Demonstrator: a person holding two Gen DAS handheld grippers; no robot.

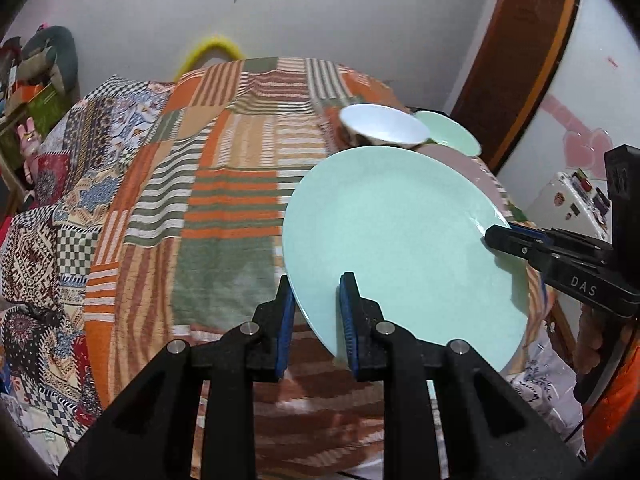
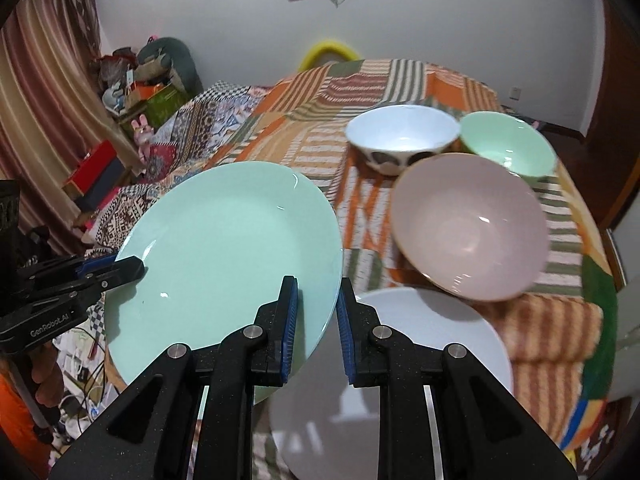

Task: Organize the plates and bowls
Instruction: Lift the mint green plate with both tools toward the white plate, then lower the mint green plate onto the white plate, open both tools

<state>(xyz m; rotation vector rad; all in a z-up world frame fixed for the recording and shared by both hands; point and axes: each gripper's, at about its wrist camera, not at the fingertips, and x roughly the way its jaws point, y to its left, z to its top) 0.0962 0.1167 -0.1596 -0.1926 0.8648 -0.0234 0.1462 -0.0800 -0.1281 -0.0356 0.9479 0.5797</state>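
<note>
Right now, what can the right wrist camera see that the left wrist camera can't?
Only the right wrist view shows the white plate lying on the patchwork cloth and the whole pink bowl.

Only the left wrist view shows the fridge with magnets.

Both show the mint green plate, lifted and gripped at opposite rims by the left gripper and right gripper, plus the white bowl and the green bowl.

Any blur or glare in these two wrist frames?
Left wrist: strong fisheye bending, striped patchwork cloth smeared near the bottom. Right wrist: pink ceramic bowl and white plate motion-blurred; small glare spots on the mint-green round plate.
</note>
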